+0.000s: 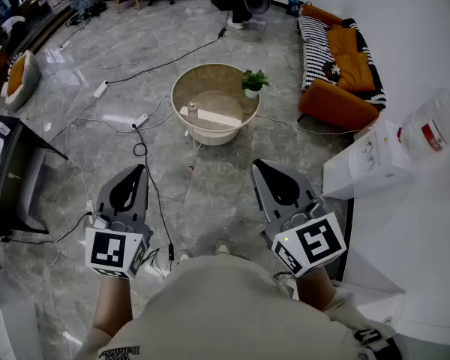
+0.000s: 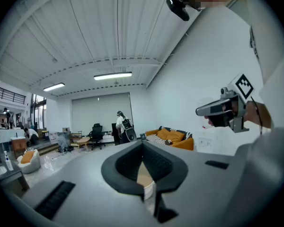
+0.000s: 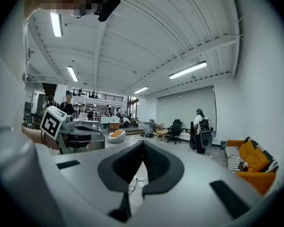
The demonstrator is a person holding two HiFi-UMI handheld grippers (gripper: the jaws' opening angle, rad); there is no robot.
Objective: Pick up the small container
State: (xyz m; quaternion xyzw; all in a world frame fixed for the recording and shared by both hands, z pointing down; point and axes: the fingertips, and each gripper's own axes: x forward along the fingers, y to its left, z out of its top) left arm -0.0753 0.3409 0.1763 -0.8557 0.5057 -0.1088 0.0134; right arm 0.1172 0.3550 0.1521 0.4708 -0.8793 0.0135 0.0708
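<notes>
A small pale container (image 1: 193, 109) stands on the left part of a round glass-topped table (image 1: 233, 126), several steps ahead of me on the floor; a potted plant (image 1: 253, 82) sits at the table's right rim. I hold both grippers at waist height, well short of the table. The left gripper (image 1: 141, 169) points forward with its jaws together and nothing between them. My right gripper (image 1: 256, 163) is likewise shut and empty. In the left gripper view the table's rim (image 2: 147, 187) peeks through the gap under the shut jaws (image 2: 143, 144). The right gripper view shows its shut jaws (image 3: 143, 143) over bare floor.
Cables (image 1: 147, 160) and a power strip (image 1: 140, 119) lie on the floor between me and the table. An orange sofa (image 1: 339, 62) stands against the right wall, a white water dispenser (image 1: 375, 160) nearer me. A dark desk (image 1: 11, 175) is at left. A person (image 3: 199, 126) stands far off.
</notes>
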